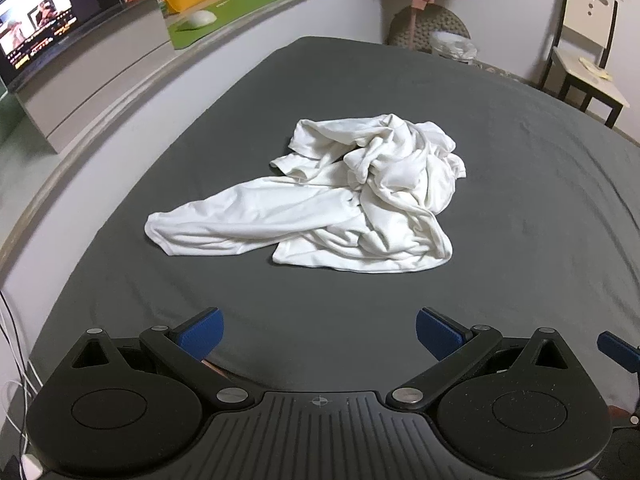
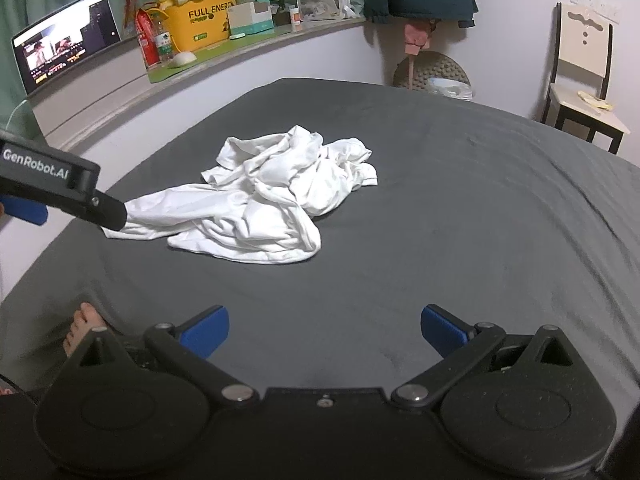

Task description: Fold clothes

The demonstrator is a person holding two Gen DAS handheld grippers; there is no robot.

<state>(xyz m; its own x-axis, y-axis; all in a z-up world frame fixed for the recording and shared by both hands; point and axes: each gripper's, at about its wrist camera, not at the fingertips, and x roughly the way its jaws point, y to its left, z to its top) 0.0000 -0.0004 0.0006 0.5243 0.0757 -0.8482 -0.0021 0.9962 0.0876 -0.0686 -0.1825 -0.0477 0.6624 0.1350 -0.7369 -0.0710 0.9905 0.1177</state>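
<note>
We note white garment (image 1: pixel 332 204) crumpled mid-bed (image 1: pixel 520 280), sleeve trailing toward left edge; left gripper (image 1: pixel 319 334) nearer; right gripper (image 2: pixel 325 330) further back; both spread, empty.

A wide bed covered in a dark grey, lightly wrinkled fitted sheet (image 1: pixel 520 208) carries the scene — its surface reaches the pale wall at the far side. Near its middle lies a single crumpled white cotton garment (image 1: pixel 360 196), bunched high at the far end, with one long, flat part stretched out to the left.
</note>
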